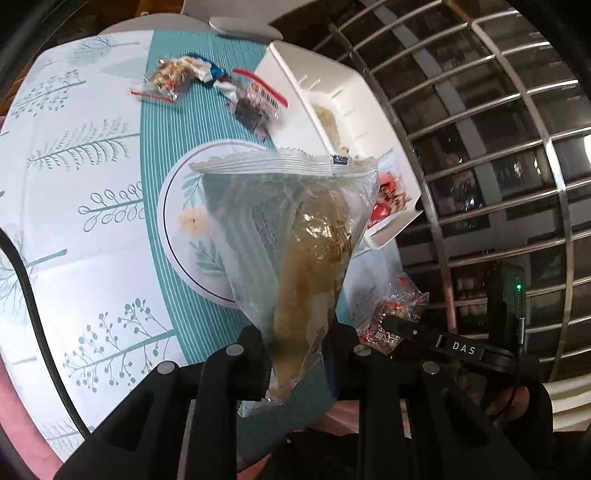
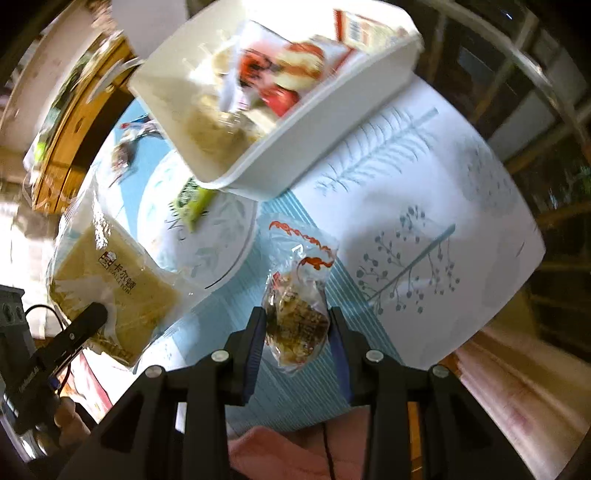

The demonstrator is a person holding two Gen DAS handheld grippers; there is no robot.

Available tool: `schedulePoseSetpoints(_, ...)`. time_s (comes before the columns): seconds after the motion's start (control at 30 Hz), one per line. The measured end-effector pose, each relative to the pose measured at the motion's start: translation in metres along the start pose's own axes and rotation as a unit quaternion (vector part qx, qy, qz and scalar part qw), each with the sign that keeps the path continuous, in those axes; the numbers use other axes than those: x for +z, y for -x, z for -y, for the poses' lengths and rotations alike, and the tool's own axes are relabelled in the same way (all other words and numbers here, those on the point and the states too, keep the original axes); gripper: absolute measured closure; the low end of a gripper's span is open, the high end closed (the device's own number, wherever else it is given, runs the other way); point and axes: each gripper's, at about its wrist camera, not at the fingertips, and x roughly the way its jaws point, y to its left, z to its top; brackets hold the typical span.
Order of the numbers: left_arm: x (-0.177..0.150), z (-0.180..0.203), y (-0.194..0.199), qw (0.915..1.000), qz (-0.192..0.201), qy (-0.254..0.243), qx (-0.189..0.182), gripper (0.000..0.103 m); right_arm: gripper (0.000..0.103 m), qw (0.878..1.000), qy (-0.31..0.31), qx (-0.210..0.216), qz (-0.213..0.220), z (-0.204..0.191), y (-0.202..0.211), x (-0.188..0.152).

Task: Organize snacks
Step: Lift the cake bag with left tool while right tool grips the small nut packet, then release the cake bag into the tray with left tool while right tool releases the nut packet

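Transfer step: left hand-held gripper (image 1: 295,343) clamped bread bag (image 1: 295,236) above plate (image 1: 173,221), right hand-held gripper (image 2: 297,325) pinched snack pack (image 2: 295,317) over table (image 2: 424,206); next, likely drop both into bin (image 2: 295,147).

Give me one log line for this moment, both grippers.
left gripper: shut on bread bag | right gripper: shut on nut snack | white bin: partly filled

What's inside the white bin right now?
The white bin holds a red-and-white snack packet, a pale cake-like pack and a carton at the far end. Whatever lies beneath them is covered.
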Motion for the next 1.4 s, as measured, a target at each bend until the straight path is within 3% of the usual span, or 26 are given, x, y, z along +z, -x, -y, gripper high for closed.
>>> schedulePoseSetpoints(0.2, -0.004, 0.009, 0.009, 0.9993, 0.021, 0.029, -0.011, 0.082, 0.07, 0.999, 0.044, 0.015, 0.011, -0.001, 0.028, 0.008)
schedulePoseSetpoints(0.47, 0.005, 0.046, 0.016, 0.9964, 0.07, 0.042, -0.022, 0.082, 0.07, 0.994, 0.099, 0.04, 0.034, -0.001, 0.061, 0.045)
schedulePoseSetpoints(0.93, 0.062, 0.117, -0.013, 0.9862, 0.156, 0.048, -0.029, 0.082, 0.069, 0.982, 0.179, 0.049, 0.045, 0.026, 0.083, 0.117)
schedulePoseSetpoints(1.33, 0.123, 0.164, -0.061, 0.9847, 0.173, 0.018, -0.013, 0.081, 0.069, 0.972, 0.228, 0.039, 0.051, 0.051, 0.072, 0.172)
schedulePoseSetpoints(1.37, 0.127, 0.167, -0.066, 0.9852, 0.17, 0.016, -0.007, 0.08, 0.069, 0.971, 0.229, 0.037, 0.05, 0.052, 0.071, 0.176)
schedulePoseSetpoints(1.4, 0.13, 0.169, -0.069, 0.9858, 0.167, 0.016, -0.001, 0.067, 0.068, 0.972, 0.228, 0.036, 0.05, 0.054, 0.069, 0.179)
